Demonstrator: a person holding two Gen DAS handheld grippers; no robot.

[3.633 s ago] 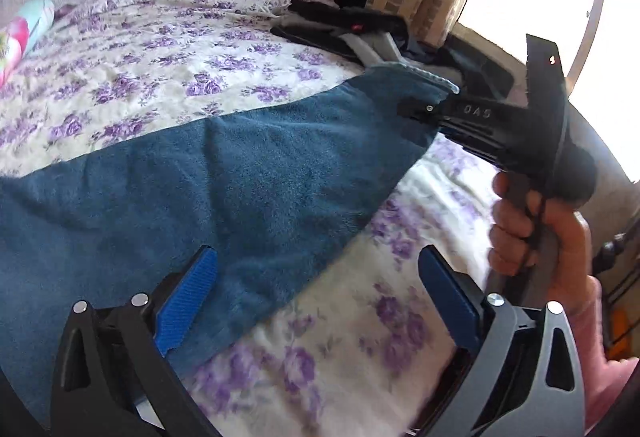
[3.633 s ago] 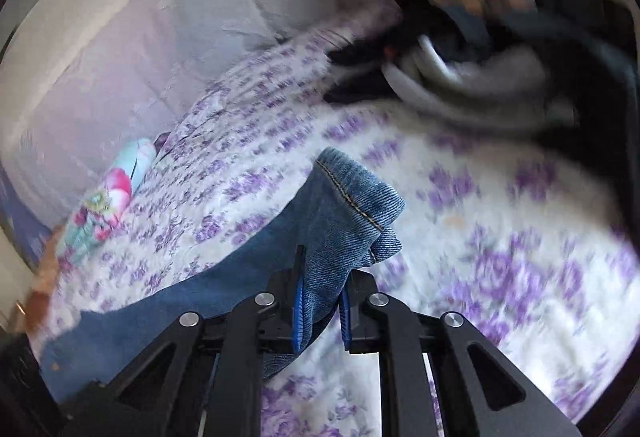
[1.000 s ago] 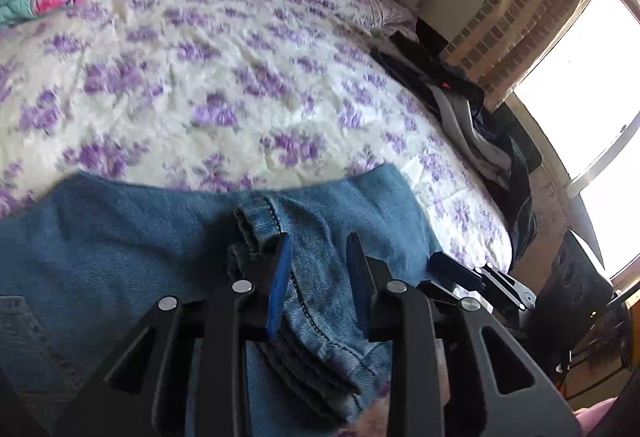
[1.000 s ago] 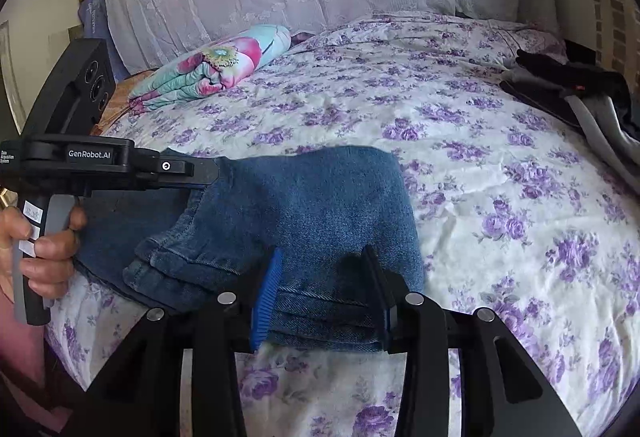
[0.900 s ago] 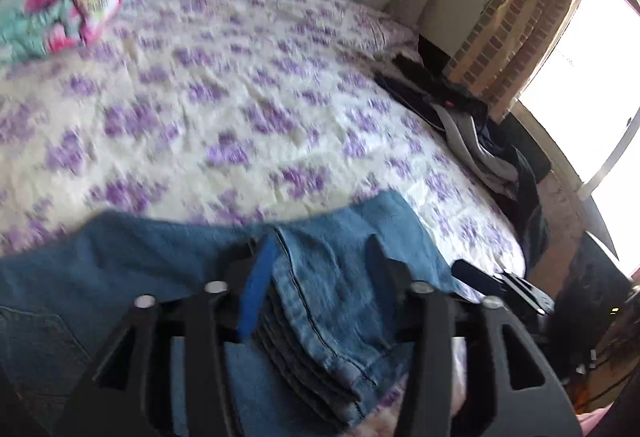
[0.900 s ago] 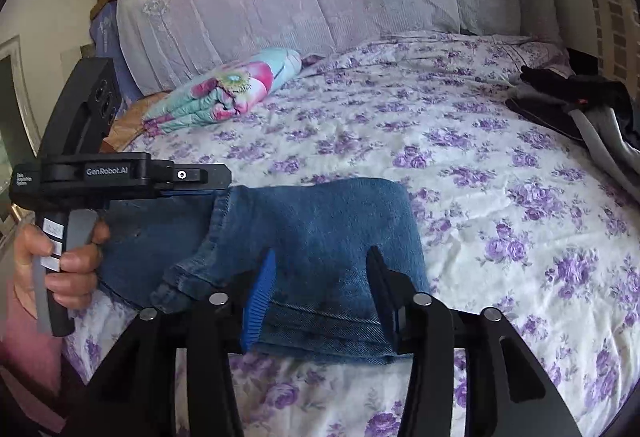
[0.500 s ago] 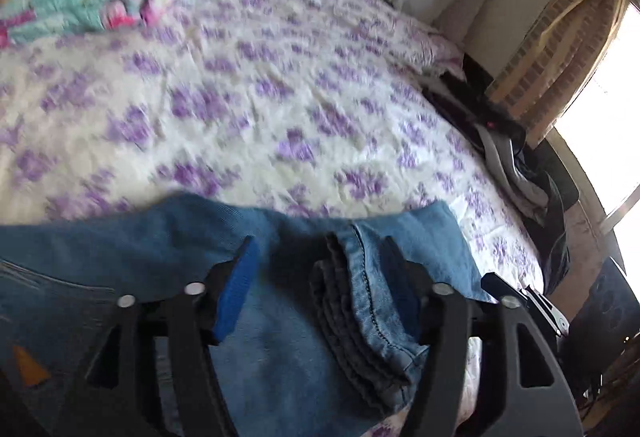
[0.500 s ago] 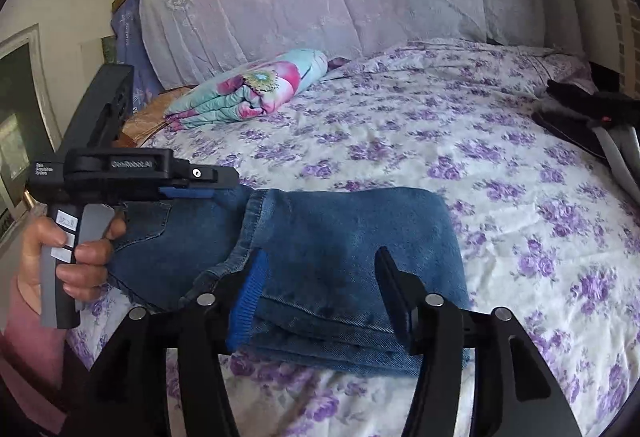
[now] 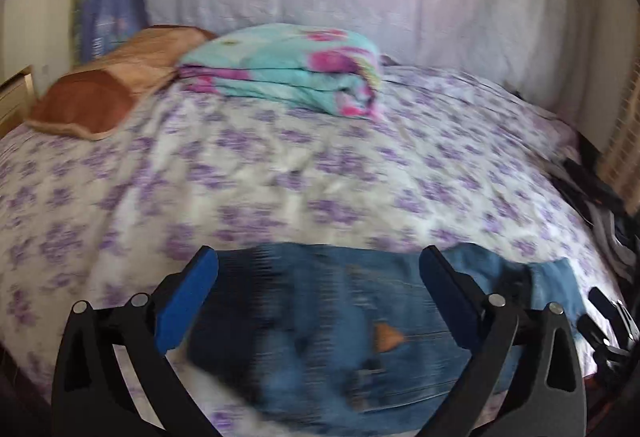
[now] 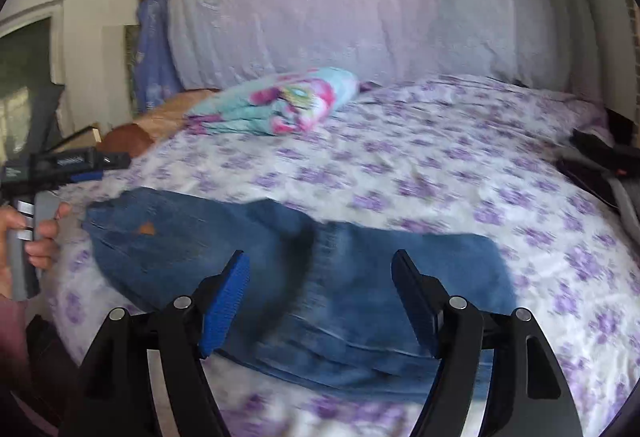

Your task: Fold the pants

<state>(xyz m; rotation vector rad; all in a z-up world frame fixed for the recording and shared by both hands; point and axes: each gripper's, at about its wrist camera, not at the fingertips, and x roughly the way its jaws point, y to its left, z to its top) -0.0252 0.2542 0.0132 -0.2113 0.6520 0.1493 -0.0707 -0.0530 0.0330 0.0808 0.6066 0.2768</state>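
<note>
Folded blue jeans (image 10: 320,269) lie flat on floral bedspread (image 10: 440,165), near bed's front edge, at 6 o'clock in both wrist views. Left gripper (image 9: 320,301) spread wide, empty, above jeans. Right gripper (image 10: 320,297) also wide apart, holding nothing. Teal-pink blanket (image 9: 288,73) at 12 o'clock.

Both wrist cameras look low across the bed (image 9: 320,173) toward the headboard, close above the folded jeans (image 9: 340,317) in lower frame; both share jeans, bedspread, folded blanket (image 10: 280,105).
</note>
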